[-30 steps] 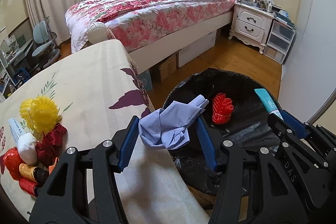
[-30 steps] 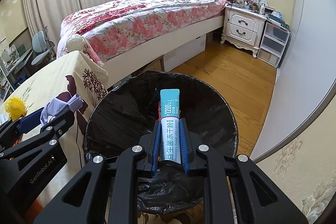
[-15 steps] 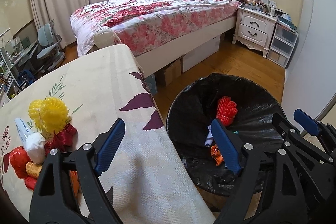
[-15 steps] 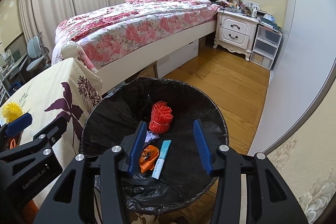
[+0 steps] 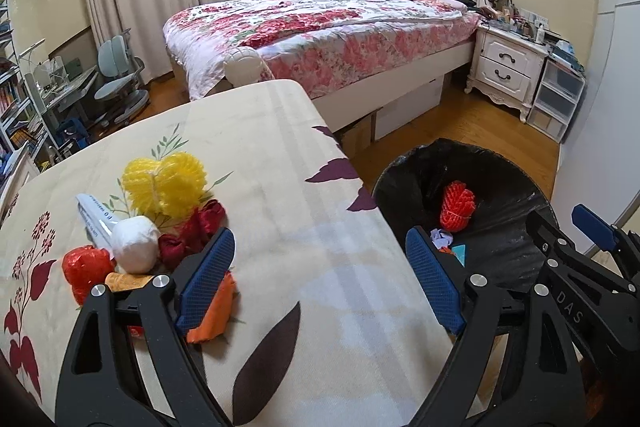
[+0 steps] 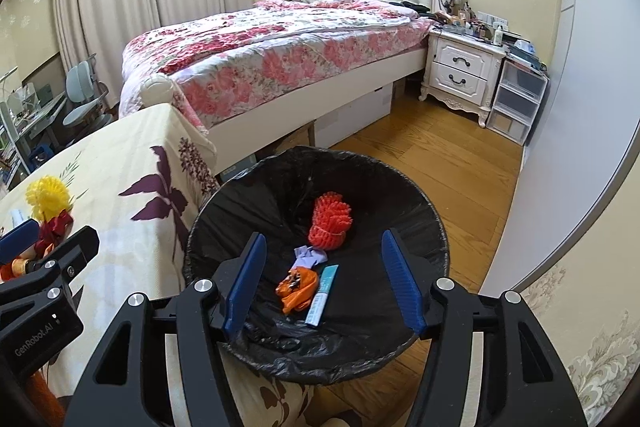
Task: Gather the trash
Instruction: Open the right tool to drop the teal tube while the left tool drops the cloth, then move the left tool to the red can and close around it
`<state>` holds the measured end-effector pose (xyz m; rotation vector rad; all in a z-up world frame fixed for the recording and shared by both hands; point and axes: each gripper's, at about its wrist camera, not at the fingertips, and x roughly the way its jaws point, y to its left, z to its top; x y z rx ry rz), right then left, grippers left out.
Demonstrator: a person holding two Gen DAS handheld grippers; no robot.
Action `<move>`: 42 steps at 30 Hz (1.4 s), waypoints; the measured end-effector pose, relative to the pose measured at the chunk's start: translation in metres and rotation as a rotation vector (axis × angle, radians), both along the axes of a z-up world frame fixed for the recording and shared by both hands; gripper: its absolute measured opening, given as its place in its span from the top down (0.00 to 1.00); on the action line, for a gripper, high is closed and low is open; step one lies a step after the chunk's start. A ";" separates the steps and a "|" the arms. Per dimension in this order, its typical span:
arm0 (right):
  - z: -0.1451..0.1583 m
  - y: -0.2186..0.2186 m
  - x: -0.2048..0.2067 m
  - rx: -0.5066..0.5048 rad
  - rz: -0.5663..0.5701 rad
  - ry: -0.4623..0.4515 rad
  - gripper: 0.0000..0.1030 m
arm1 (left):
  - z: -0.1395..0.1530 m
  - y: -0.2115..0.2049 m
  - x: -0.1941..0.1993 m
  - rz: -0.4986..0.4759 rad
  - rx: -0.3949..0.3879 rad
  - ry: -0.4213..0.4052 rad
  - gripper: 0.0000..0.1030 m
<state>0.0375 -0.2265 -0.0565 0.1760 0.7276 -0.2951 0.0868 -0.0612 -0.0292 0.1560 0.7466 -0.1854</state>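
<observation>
Four scraps in black bin (image 6: 432, 227), both tools spread, empty.

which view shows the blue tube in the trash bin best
The right wrist view. It looks straight down into the trash bin, so the whole blue tube shows, lying beside the orange wrapper. In the left wrist view only a small blue corner peeks out behind the left gripper, whose jaws are open.

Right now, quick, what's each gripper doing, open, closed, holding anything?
Left gripper: open, empty, above the table.
Right gripper: open, empty, above the trash bin.
</observation>
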 end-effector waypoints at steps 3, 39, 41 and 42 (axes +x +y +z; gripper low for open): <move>0.000 0.011 -0.003 0.001 0.024 0.002 0.42 | 0.001 0.013 -0.006 0.026 -0.001 0.000 0.17; 0.001 0.106 -0.011 0.000 0.257 0.009 0.42 | -0.022 0.160 -0.033 0.320 -0.095 0.137 0.17; 0.001 0.107 -0.012 0.000 0.260 0.009 0.42 | -0.018 0.159 -0.034 0.317 -0.094 0.125 0.17; 0.002 0.107 -0.011 0.000 0.261 0.009 0.42 | -0.017 0.158 -0.033 0.316 -0.095 0.120 0.17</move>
